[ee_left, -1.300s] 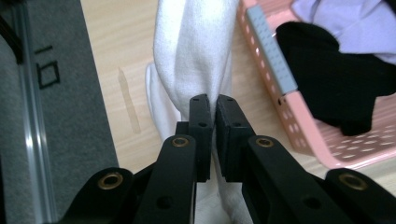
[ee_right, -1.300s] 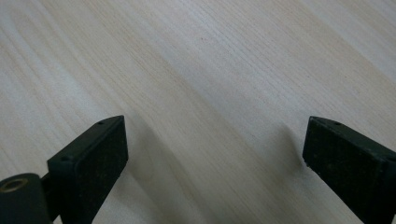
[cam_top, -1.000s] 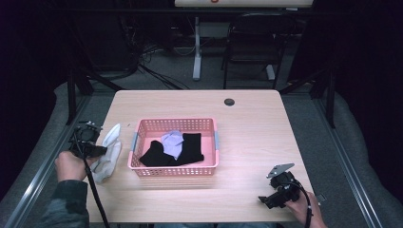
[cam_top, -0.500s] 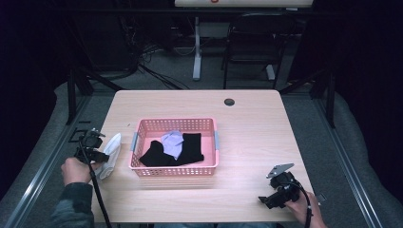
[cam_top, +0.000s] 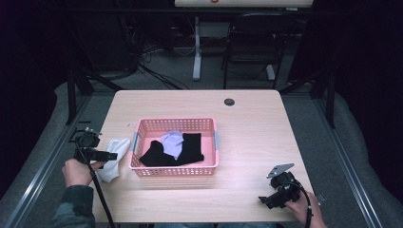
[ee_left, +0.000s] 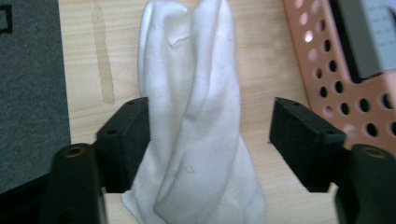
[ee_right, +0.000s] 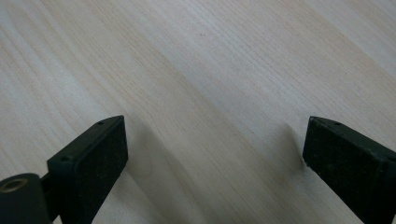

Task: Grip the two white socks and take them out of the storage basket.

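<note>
The left gripper (cam_top: 110,156) sits over the near left part of the light wooden table (cam_top: 256,128), held by the person's left hand (cam_top: 77,172). Its black jaws have just been opening and now stand spread, with a crumpled white cloth sock (ee_left: 196,121) lying between them on the tabletop. In the left gripper view one pad (ee_left: 128,140) rests against the sock's edge, while the other pad (ee_left: 303,135) stands apart from it, so nothing pinches the fabric.

The white sock lies just beside the left end of a pink perforated plastic basket (cam_top: 209,124), which stands at the middle of the table. Inside the basket lie a black garment (cam_top: 190,147) and a pale lavender folded cloth (cam_top: 172,142) resting on top of it.

The right gripper (cam_top: 266,200) hovers at the near right corner of the table in the person's right hand (cam_top: 304,209). Its jaws are spread wide over bare wood, with nothing between them.
</note>
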Motion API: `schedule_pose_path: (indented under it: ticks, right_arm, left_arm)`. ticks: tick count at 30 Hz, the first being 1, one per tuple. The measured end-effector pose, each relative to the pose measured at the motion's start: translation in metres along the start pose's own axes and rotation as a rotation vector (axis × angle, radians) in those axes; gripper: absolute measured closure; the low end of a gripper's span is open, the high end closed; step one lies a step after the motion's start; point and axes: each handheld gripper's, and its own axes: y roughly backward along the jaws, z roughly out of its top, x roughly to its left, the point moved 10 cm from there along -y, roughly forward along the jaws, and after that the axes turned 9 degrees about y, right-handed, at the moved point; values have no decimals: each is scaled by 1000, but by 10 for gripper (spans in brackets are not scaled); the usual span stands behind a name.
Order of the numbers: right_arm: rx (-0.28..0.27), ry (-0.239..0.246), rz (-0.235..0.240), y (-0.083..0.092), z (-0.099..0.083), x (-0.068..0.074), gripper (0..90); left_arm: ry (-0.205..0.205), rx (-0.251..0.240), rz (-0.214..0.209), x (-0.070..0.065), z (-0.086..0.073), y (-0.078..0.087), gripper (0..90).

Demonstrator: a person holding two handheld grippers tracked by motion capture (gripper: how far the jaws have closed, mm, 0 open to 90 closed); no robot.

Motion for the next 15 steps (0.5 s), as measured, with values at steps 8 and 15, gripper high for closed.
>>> schedule_pose_path:
  ticks: [8, 15]
  right_arm:
    - [-6, -10, 6, 0, 0, 0, 59]
    - [-5, -6, 1, 0, 0, 0, 59]
  left_arm:
    - [-7, -54, -61, -14, -7, 25, 72]
    - [-27, -96, -55, -23, -20, 37, 3]
